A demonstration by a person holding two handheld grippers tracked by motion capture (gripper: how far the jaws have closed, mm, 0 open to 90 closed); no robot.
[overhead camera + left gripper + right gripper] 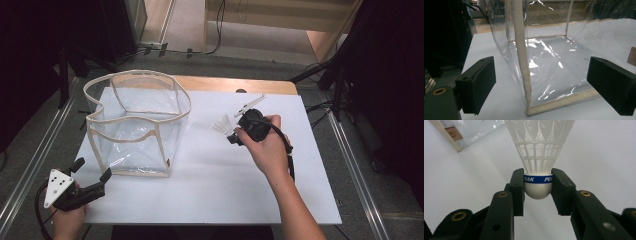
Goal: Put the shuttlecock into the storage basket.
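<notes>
A clear plastic bag [136, 120] with cream trim stands open on the white table [210, 190] at the left. My left gripper [91, 170] is open near the table's front left corner, its jaws spread wide before the bag's near corner seam [522, 62]. A white plastic shuttlecock [538, 157] with a blue band is held by its rounded base between the jaws of my right gripper [538, 186]. From above, the shuttlecock [223, 123] sits right of the bag, with the right gripper [235, 134] in a hand near the table's middle.
The table's wooden far edge [235, 84] shows behind the white surface. Black stands and cables [325, 75] flank the table on both sides. A small brown tag [453, 133] is on the bag's lower edge.
</notes>
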